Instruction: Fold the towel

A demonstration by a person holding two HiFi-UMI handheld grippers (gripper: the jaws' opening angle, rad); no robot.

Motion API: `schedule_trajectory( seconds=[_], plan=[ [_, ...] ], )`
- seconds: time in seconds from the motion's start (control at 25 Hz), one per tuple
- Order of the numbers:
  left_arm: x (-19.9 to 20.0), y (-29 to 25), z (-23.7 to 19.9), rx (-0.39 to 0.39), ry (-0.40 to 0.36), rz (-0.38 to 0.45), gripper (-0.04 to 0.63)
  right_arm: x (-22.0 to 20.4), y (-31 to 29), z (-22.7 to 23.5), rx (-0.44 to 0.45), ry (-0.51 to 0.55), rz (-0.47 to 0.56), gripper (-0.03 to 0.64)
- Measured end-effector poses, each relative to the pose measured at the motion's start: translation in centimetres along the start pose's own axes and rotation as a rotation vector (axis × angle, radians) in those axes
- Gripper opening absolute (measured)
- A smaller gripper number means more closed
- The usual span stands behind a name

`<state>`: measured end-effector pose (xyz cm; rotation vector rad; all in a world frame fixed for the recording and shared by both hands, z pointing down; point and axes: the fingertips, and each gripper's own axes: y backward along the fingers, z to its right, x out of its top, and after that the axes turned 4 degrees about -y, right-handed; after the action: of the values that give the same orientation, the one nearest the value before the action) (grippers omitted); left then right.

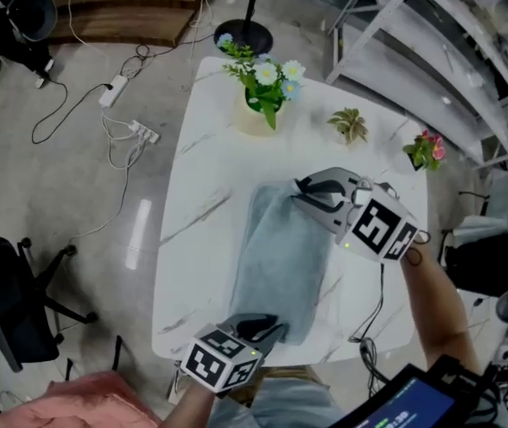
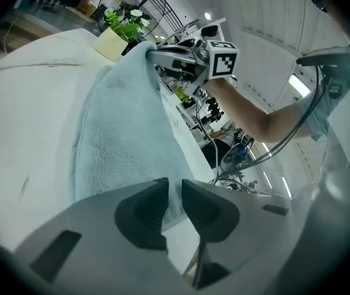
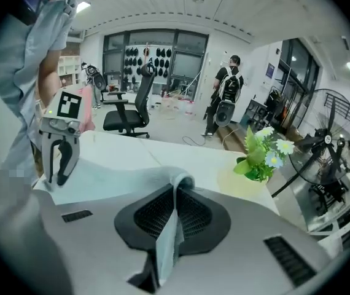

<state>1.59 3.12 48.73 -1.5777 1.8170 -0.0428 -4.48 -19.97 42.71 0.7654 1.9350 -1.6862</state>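
A light blue-grey towel [image 1: 281,257] lies lengthwise on the white marble table [image 1: 200,221]. My right gripper [image 1: 306,190] is at the towel's far right corner. In the right gripper view the right gripper [image 3: 176,211] is shut on the towel [image 3: 120,171], a raised fold pinched between its black pads. My left gripper [image 1: 272,328] is at the towel's near corner by the table's front edge. In the left gripper view the left gripper [image 2: 174,194] has its jaws nearly together, with the towel [image 2: 120,134] edge between them. The far corner is lifted off the table.
A yellow pot of flowers [image 1: 258,105], a small green plant [image 1: 350,125] and a pink-flowered plant [image 1: 426,150] stand along the table's far side. An office chair [image 1: 13,301] and a power strip [image 1: 143,132] with cables are on the floor at left. Metal shelving [image 1: 432,52] is at right.
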Motion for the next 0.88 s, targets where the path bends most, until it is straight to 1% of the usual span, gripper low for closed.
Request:
schedule_trajectory(
  seconds=[0.28,0.36,0.44,0.48,0.52,0.6,0.64,0.68,0.76,0.84,0.88],
  plan=[
    [0.0,-0.3,0.0,0.003,0.000,0.007,0.066,-0.5,-5.4,1.9,0.076,-0.076,-0.018,0.041],
    [0.1,-0.2,-0.2,0.004,0.005,0.014,0.063,-1.4,-7.1,2.4,0.095,-0.097,-0.064,0.046],
    [0.1,-0.1,-0.2,0.004,0.009,0.017,0.062,-3.3,-8.8,2.8,0.110,-0.125,-0.139,0.061],
    [0.1,-0.2,-0.2,0.003,0.011,0.017,0.061,-4.1,-9.4,3.1,0.117,-0.151,-0.163,0.099],
    [0.1,-0.2,-0.2,0.003,0.012,0.017,0.061,-4.7,-9.7,3.5,0.124,-0.185,-0.173,0.117],
    [0.2,-0.3,-0.4,0.007,0.016,0.018,0.060,-4.8,-9.3,4.7,0.133,-0.252,-0.180,0.222],
    [0.2,-0.3,-0.5,0.009,0.021,0.018,0.060,-4.4,-8.6,5.2,0.136,-0.272,-0.179,0.254],
    [0.2,-0.3,-0.6,0.008,0.027,0.018,0.060,-3.7,-7.5,5.6,0.136,-0.285,-0.169,0.264],
    [0.3,0.1,-0.3,-0.004,0.045,0.023,0.062,-1.7,-4.7,5.7,0.113,-0.293,-0.132,0.264],
    [0.9,1.0,0.1,-0.031,0.065,0.043,0.067,-0.3,-2.0,5.7,0.052,-0.280,-0.087,0.264],
    [1.2,1.5,0.2,-0.044,0.072,0.054,0.067,0.1,-1.1,5.9,0.009,-0.277,-0.065,0.249]
  ],
)
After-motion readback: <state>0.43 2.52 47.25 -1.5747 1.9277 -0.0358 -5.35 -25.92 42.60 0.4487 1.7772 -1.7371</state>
